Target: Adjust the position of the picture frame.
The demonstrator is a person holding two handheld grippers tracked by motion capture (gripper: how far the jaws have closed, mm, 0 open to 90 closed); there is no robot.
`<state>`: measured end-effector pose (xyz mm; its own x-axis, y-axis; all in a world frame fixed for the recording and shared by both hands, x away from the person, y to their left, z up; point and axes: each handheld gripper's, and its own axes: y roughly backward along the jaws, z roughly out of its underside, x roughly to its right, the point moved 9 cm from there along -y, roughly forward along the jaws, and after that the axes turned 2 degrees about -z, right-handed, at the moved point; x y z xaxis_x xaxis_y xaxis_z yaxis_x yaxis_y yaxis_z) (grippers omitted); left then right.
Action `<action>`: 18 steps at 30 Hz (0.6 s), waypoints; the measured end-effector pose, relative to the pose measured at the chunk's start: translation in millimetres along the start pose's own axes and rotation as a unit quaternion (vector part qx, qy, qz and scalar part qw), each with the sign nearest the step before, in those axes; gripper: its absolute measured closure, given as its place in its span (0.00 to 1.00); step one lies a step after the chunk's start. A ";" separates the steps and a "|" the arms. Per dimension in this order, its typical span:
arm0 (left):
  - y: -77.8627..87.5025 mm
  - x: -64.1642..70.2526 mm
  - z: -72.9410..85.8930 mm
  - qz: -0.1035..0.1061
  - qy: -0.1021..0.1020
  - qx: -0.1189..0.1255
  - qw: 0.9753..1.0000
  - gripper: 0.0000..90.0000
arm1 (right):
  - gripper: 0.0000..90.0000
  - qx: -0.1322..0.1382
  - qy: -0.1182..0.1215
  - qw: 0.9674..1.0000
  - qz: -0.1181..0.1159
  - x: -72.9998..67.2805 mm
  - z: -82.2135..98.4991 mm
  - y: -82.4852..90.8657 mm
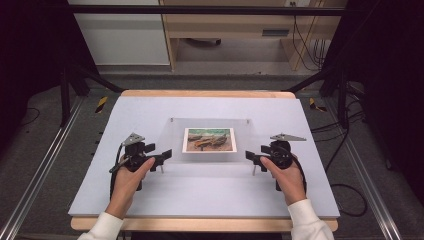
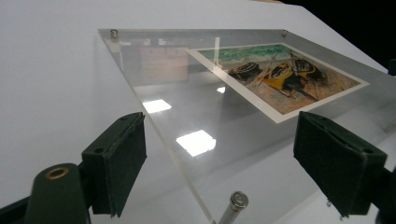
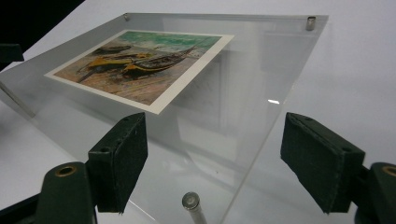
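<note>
A clear acrylic panel (image 1: 172,140) stands on short metal posts on the pale board (image 1: 210,195). A print of beached boats (image 1: 209,139) lies under its middle. My left gripper (image 1: 167,155) is at the panel's near left corner. In the left gripper view its jaws stand open (image 2: 229,158) on either side of that corner and its post (image 2: 236,203), with the pads off the panel (image 2: 205,116). My right gripper (image 1: 248,156) is at the near right corner. It is open (image 3: 215,158) too, around a post (image 3: 191,203), and its pads are apart from the panel (image 3: 243,79).
The board lies on a wooden table (image 1: 200,224). Black frame legs (image 1: 65,85) and cables (image 1: 350,200) stand on the floor at both sides. A wooden cabinet (image 1: 230,30) is behind the table.
</note>
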<state>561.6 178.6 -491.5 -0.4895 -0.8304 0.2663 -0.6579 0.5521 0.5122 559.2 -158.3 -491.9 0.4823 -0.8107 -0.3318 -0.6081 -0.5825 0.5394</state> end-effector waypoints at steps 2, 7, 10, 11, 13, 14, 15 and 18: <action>-1.3 1.6 1.9 0.004 0.005 -0.006 1.000 0.18 | 0.26 -0.002 -0.001 1.000 -0.001 -0.3 0.4 -0.8; -4.8 4.1 4.6 0.012 0.011 -0.018 1.000 0.19 | 0.26 -0.007 -0.003 1.000 -0.004 -0.4 1.3 -4.1; -7.2 3.6 6.2 0.011 0.017 -0.024 0.999 0.19 | 0.26 -0.010 -0.005 1.000 -0.006 -0.8 2.3 -4.9; -7.9 3.2 6.7 0.010 0.018 -0.026 0.999 0.19 | 0.26 -0.011 -0.009 1.000 -0.007 -1.4 2.8 -5.1; -9.2 2.6 7.4 0.010 0.023 -0.027 0.999 0.19 | 0.26 -0.013 -0.007 1.000 -0.009 -1.3 3.8 -6.0; -9.6 2.0 7.5 0.011 0.025 -0.027 0.999 0.19 | 0.26 -0.014 -0.007 1.000 -0.010 -1.2 4.4 -6.7; -10.0 1.6 7.5 0.013 0.029 -0.028 0.999 0.19 | 0.26 -0.016 -0.006 1.000 -0.010 -1.0 4.9 -7.4; -10.8 0.5 8.1 0.021 0.039 -0.030 0.999 0.19 | 0.25 -0.017 -0.012 1.000 -0.015 -2.0 5.6 -9.3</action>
<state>563.8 172.9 -503.5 -0.4681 -0.8116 0.3494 -0.6016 0.5824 0.5468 560.4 -151.6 -500.6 0.4843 -0.7947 -0.3660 -0.5712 -0.6041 0.5557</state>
